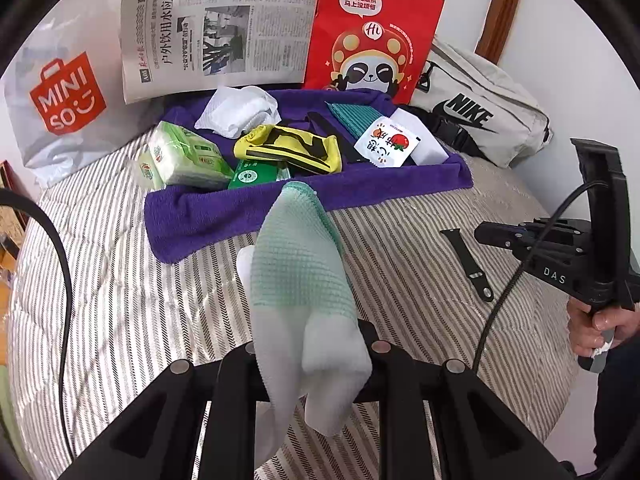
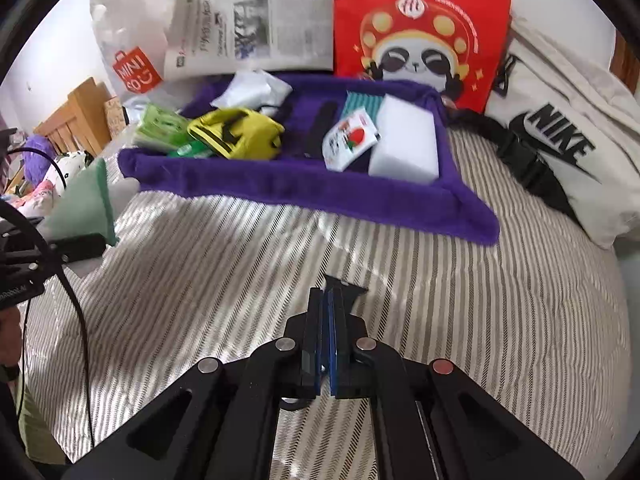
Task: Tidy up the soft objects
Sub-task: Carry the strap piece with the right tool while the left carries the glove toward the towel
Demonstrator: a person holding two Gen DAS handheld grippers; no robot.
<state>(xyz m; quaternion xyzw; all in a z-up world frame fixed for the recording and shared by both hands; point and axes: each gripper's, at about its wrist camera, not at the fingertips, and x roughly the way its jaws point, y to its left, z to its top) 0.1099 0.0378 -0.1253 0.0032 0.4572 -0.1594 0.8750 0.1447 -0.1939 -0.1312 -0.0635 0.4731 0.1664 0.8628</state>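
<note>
My left gripper (image 1: 308, 356) is shut on a white and mint-green mesh sock (image 1: 300, 268) and holds it above the striped bedspread, just short of the purple towel (image 1: 192, 216). The sock also shows at the left of the right wrist view (image 2: 86, 200). On the towel lie a yellow and black sock (image 1: 296, 148), a white cloth (image 1: 236, 112), green tissue packs (image 1: 184, 156), a strawberry-print packet (image 1: 386, 144) and a white sponge block (image 2: 406, 146). My right gripper (image 2: 325, 300) is shut and empty, over a black watch strap (image 1: 468, 264) lying on the bedspread.
A Miniso bag (image 1: 64, 96), a newspaper (image 1: 216, 28) and a red panda bag (image 1: 372, 32) stand behind the towel. A grey Nike bag (image 1: 476, 112) lies at the right. A black cable (image 1: 60, 280) hangs at the left.
</note>
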